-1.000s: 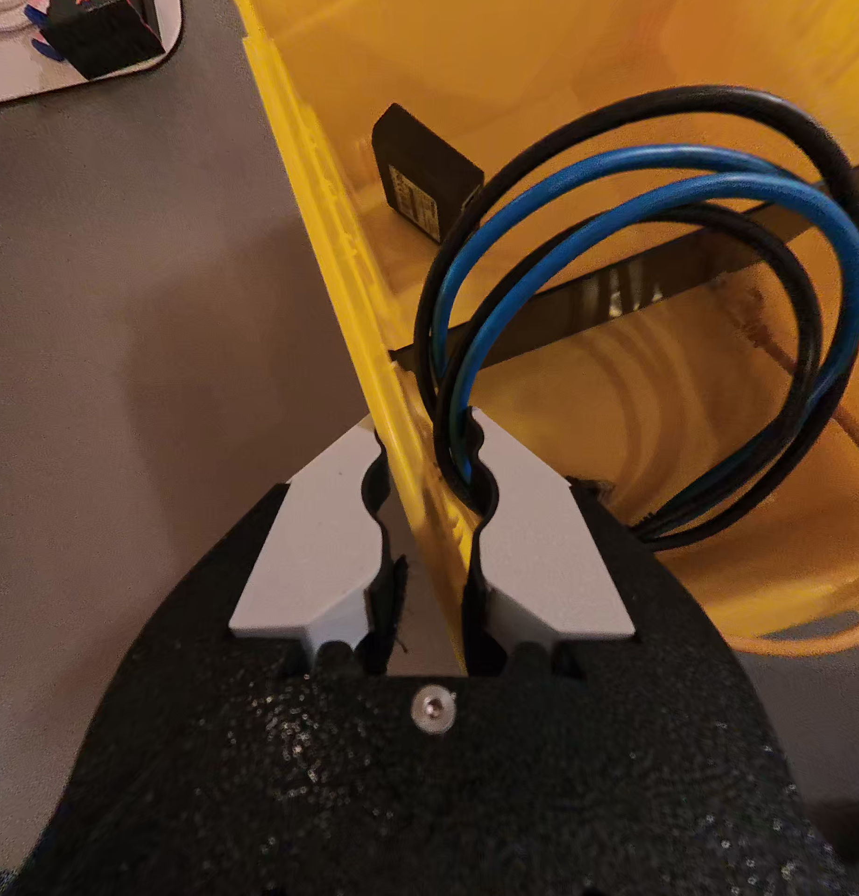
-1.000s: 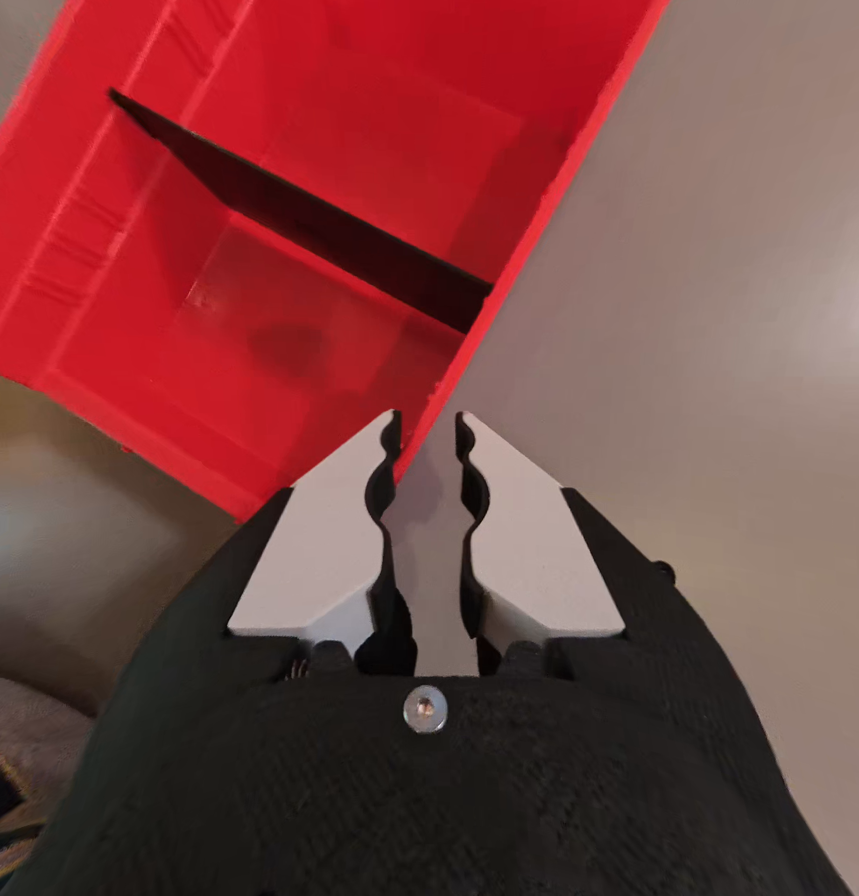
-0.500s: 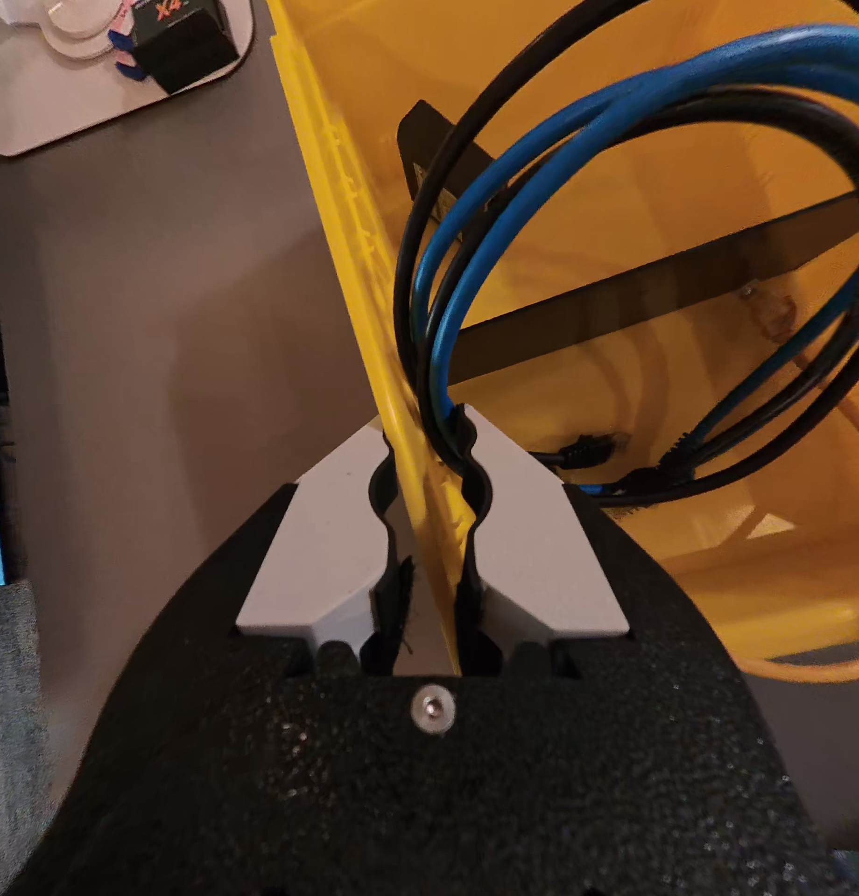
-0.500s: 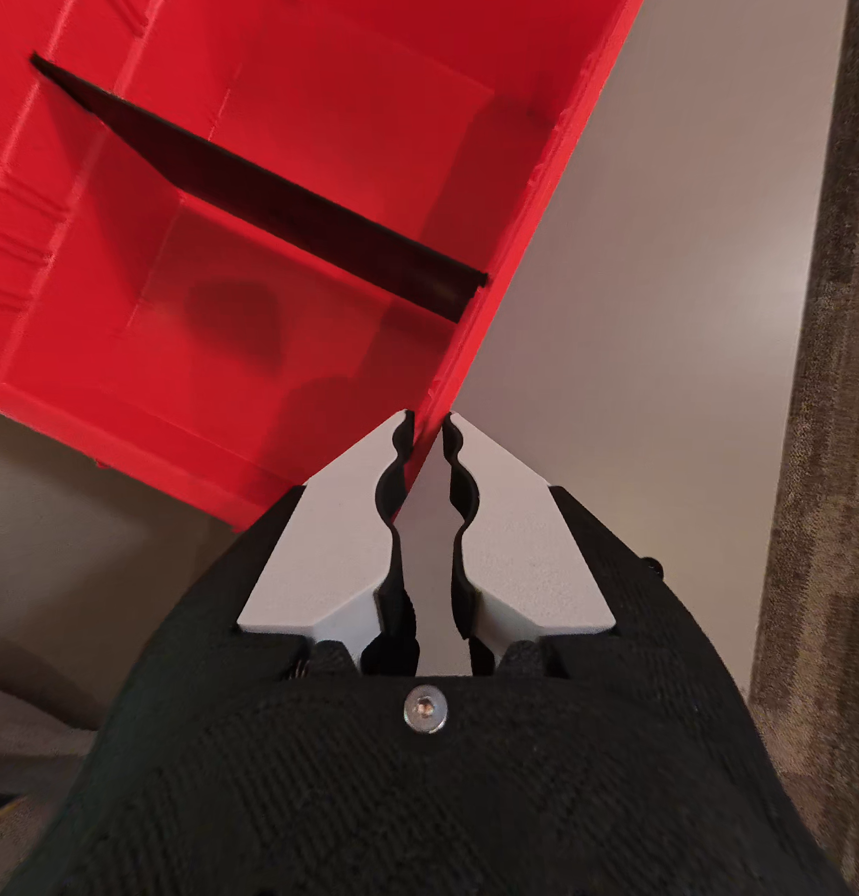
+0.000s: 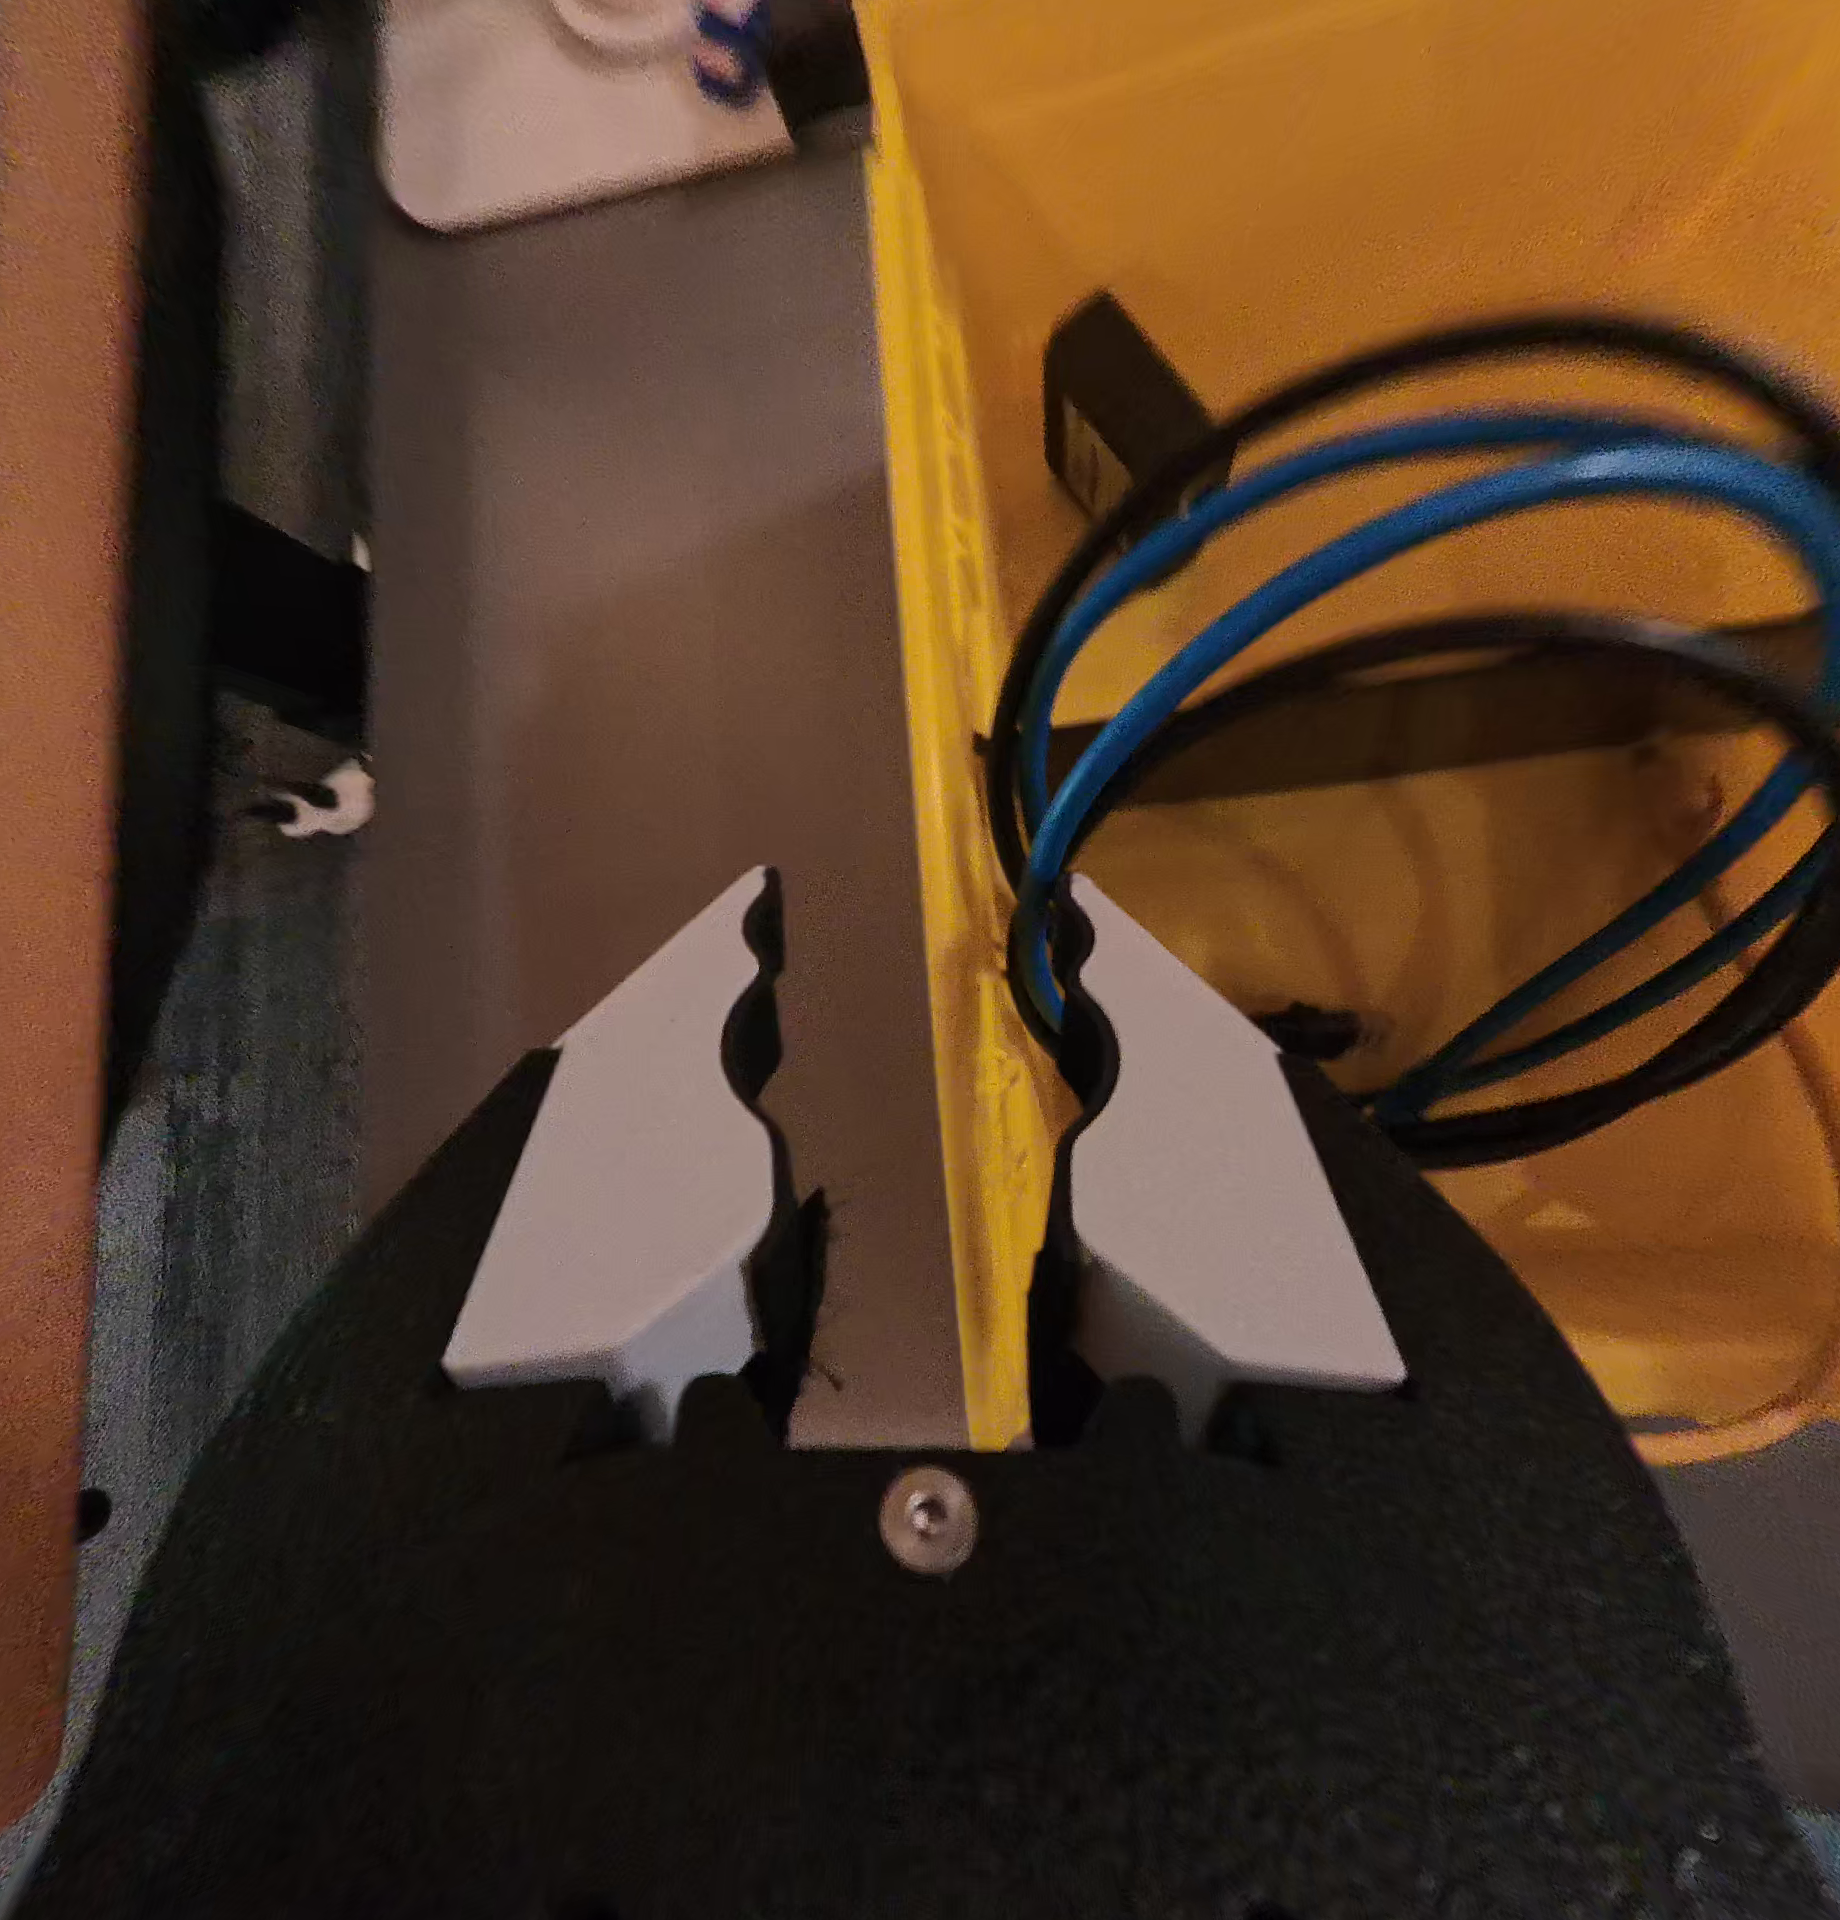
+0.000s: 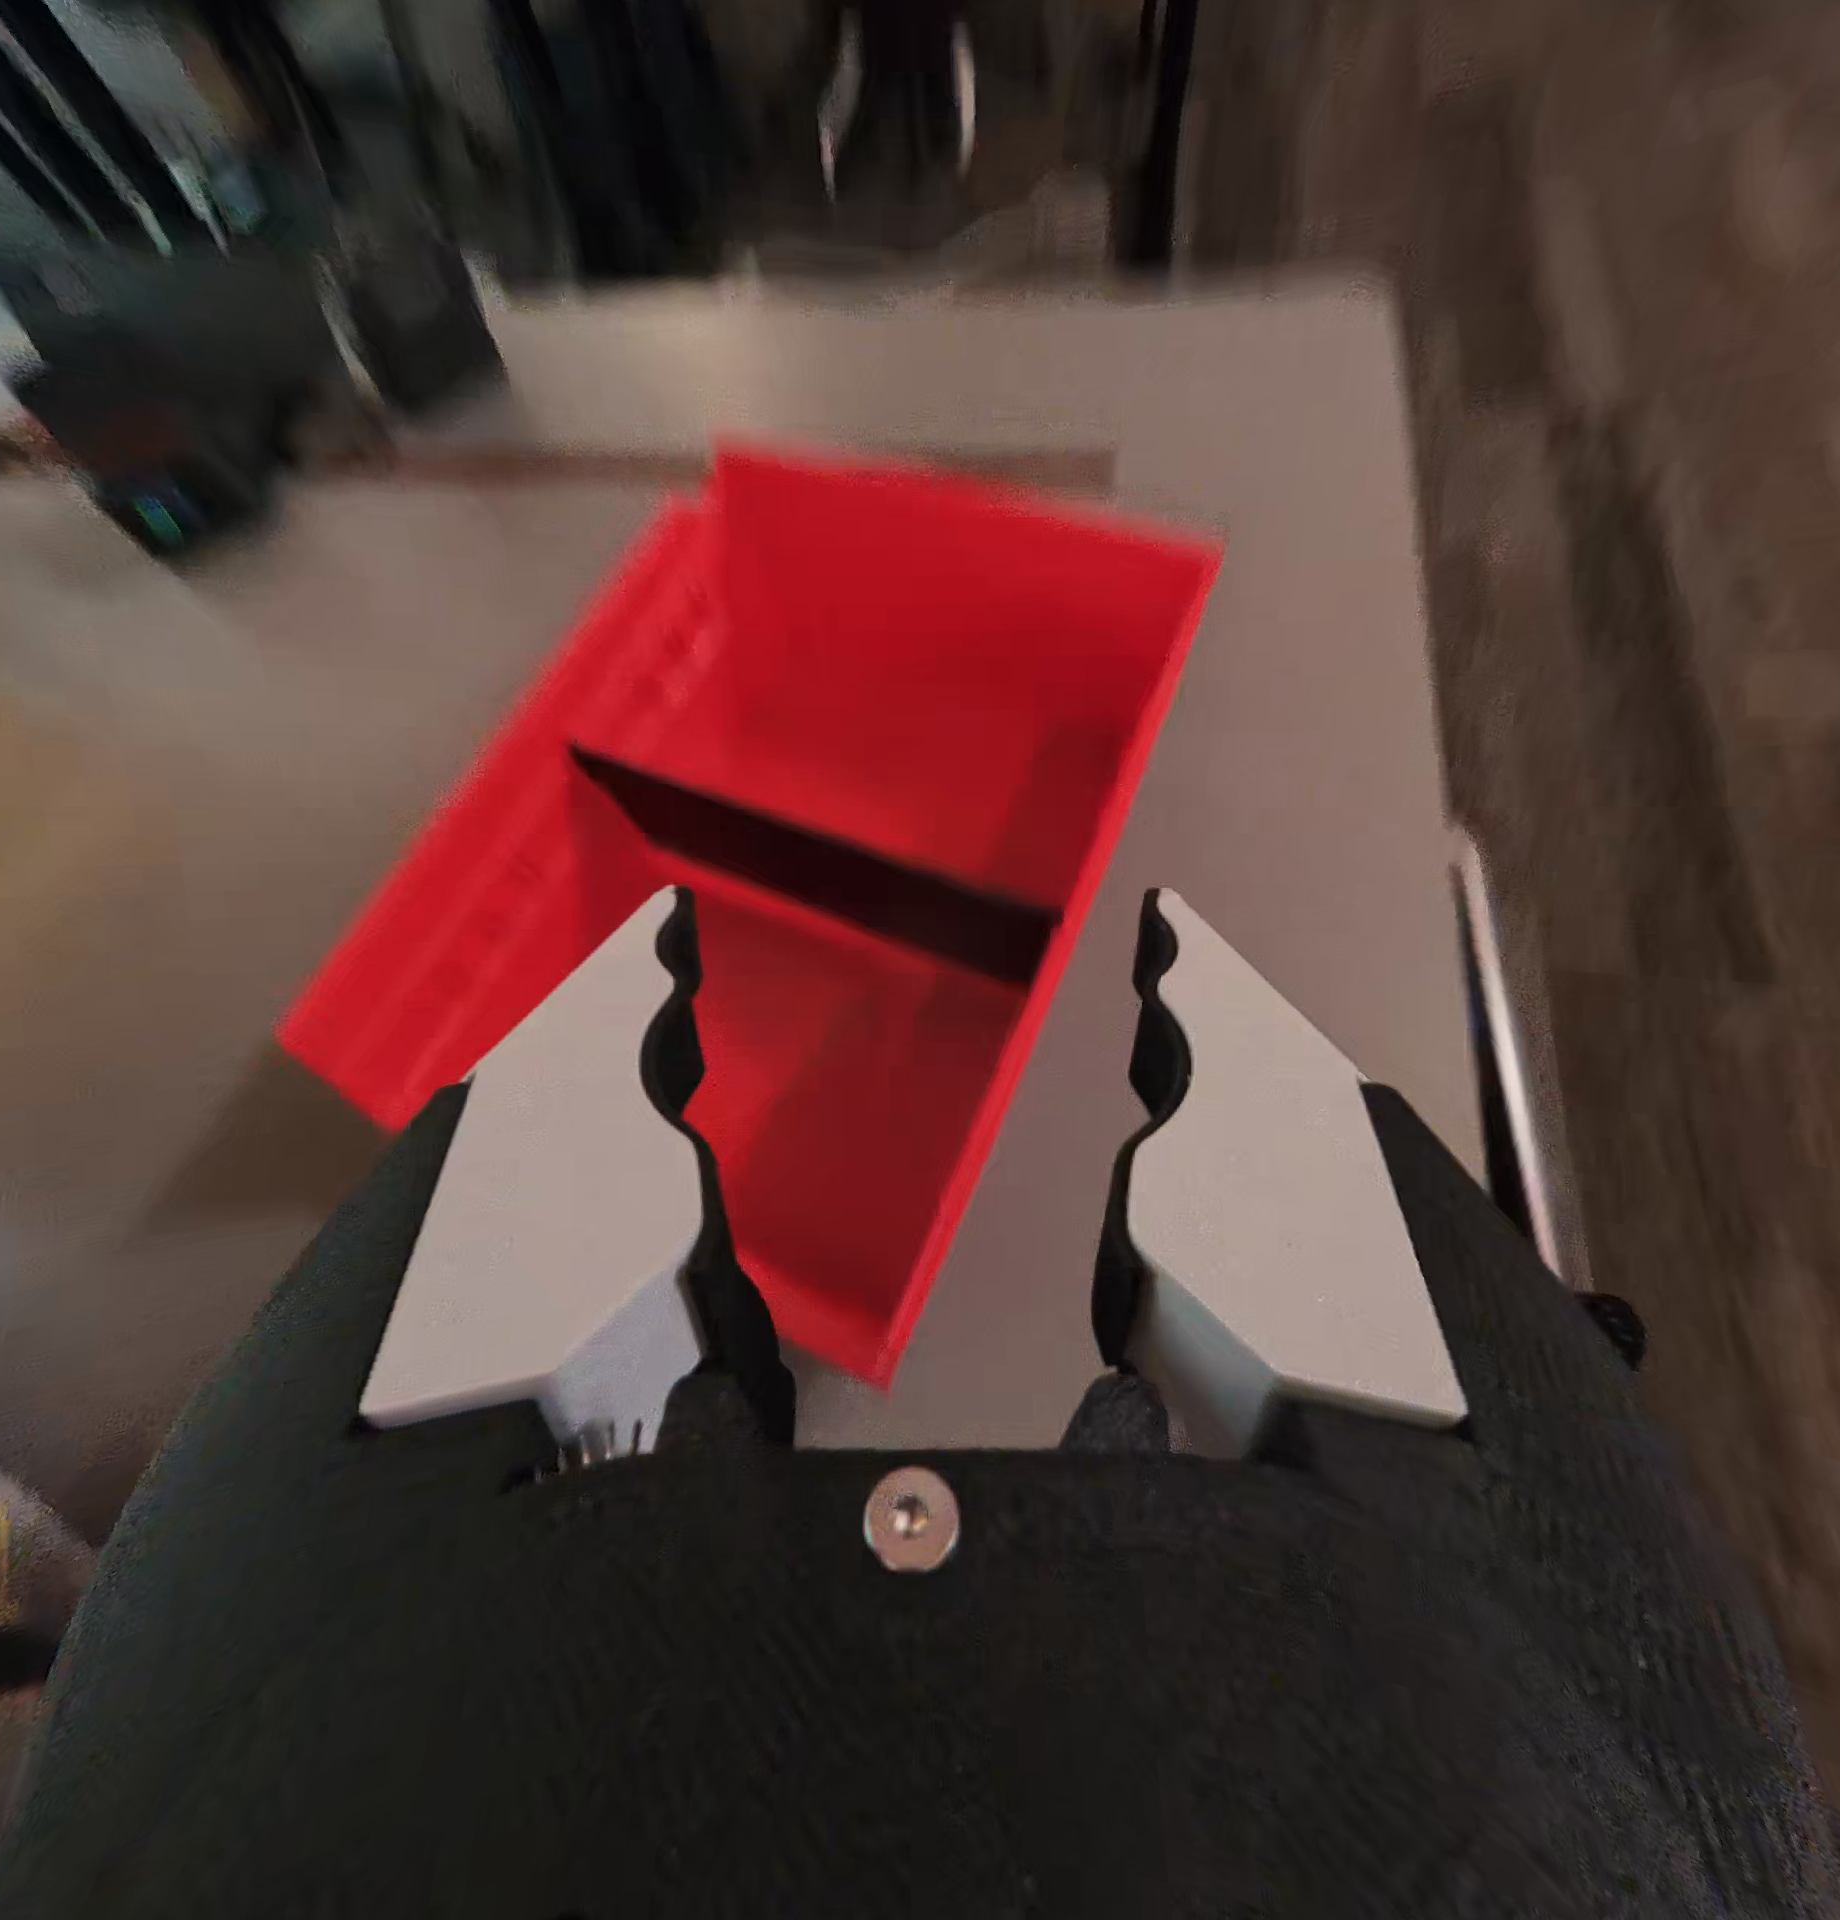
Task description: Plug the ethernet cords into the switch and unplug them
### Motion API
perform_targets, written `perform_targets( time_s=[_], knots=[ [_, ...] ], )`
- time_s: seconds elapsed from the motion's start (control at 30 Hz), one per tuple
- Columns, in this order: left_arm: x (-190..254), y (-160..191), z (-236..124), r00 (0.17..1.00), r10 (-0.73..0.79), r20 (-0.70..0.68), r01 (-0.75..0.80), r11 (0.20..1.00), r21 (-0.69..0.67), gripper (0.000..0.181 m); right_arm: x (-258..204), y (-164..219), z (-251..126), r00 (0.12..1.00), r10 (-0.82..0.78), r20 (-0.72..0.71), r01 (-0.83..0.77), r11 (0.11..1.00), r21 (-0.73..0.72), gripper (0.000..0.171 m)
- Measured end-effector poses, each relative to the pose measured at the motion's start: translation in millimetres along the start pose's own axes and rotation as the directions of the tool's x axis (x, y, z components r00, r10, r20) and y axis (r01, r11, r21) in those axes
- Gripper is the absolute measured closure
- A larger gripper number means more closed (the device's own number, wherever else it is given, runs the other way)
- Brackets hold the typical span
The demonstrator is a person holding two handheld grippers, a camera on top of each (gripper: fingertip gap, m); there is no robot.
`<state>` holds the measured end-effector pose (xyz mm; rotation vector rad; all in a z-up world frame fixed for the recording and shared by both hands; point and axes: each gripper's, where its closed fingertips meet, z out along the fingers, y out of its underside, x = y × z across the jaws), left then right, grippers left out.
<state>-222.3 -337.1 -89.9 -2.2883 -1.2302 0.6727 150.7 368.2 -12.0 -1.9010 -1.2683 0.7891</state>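
Ethernet cords [image 5: 1435, 520]: loops cut off at right edge, plug ends hidden behind finger. Black box [image 5: 1113, 416]: blurred, partly hidden. Red bin [image 6: 926, 727] surroundings: motion-blurred, bkgd items unidentifiable.

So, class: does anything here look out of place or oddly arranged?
Yes. The open left gripper straddles the yellow plastic bin's wall, with the coiled blue and black cords looping beside its inner finger. The red plastic bin sits skewed on the table.

Left hand-held gripper [image 5: 921, 904]: jaws parted, moderate gap. Right hand-held gripper [image 6: 916, 914]: jaws spread wide, holding nothing.
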Motion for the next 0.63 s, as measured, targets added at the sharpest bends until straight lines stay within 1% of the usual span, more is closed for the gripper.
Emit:
perform_targets(
  time_s=[0.03,0.07,0.1,0.13,0.2,0.23,0.27,0.3,0.33,0.4,0.43,0.47,0.5,0.57,0.63],
  knots=[
    [-3,-12,-11,1.0,-0.019,0.021,0.018,0.998,0.059,0.138,-7,-20,-14,0.999,-0.031,-0.009,0.032,0.992,0.121,0.088],
    [-3,-27,-21,0.999,-0.029,0.021,0.026,0.991,0.129,0.138,-16,-39,-27,0.997,-0.073,-0.029,0.077,0.969,0.233,0.089],
    [3,-44,-30,1.0,-0.028,-0.004,0.028,0.98,0.195,0.139,-31,-54,-36,0.993,-0.111,-0.04,0.118,0.937,0.328,0.092],
    [14,-62,-37,0.999,-0.016,-0.048,0.028,0.968,0.249,0.14,-53,-67,-40,0.989,-0.146,-0.022,0.142,0.901,0.409,0.096],
    [43,-96,-40,0.987,0.031,-0.159,0.02,0.951,0.308,0.142,-114,-85,-36,0.972,-0.224,0.078,0.149,0.832,0.535,0.097],
    [53,-107,-34,0.982,0.051,-0.183,0.006,0.956,0.294,0.144,-146,-89,-28,0.956,-0.264,0.129,0.145,0.806,0.574,0.096],
    [59,-114,-23,0.981,0.068,-0.179,-0.021,0.968,0.25,0.147,-179,-90,-18,0.937,-0.299,0.182,0.137,0.791,0.597,0.095],
    [61,-116,-7,0.983,0.074,-0.166,-0.043,0.982,0.184,0.148,-211,-87,-7,0.908,-0.345,0.239,0.138,0.784,0.606,0.088],
    [63,-118,9,0.982,0.066,-0.178,-0.045,0.992,0.12,0.151,-242,-81,7,0.873,-0.39,0.294,0.149,0.786,0.6,0.085],
    [77,-120,40,0.963,0.007,-0.271,-0.004,1.0,0.011,0.156,-296,-61,33,0.794,-0.447,0.412,0.153,0.803,0.576,0.085],
    [79,-117,55,0.959,-0.021,-0.282,0.006,0.999,-0.054,0.156,-319,-48,46,0.752,-0.467,0.464,0.154,0.81,0.566,0.085],
    [78,-111,68,0.963,-0.034,-0.267,0.003,0.993,-0.117,0.153,-337,-35,59,0.724,-0.489,0.486,0.169,0.81,0.562,0.085],
    [77,-104,79,0.968,-0.054,-0.246,0.007,0.983,-0.186,0.147,-348,-23,74,0.714,-0.513,0.477,0.195,0.799,0.568,0.085],
    [85,-92,87,0.963,-0.089,-0.253,0.012,0.957,-0.291,0.139,-360,-4,100,0.714,-0.564,0.415,0.25,0.759,0.601,0.085],
    [90,-89,90,0.967,-0.082,-0.241,0.002,0.948,-0.317,0.13,-365,13,117,0.714,-0.595,0.368,0.278,0.724,0.632,0.085]
  ],
)
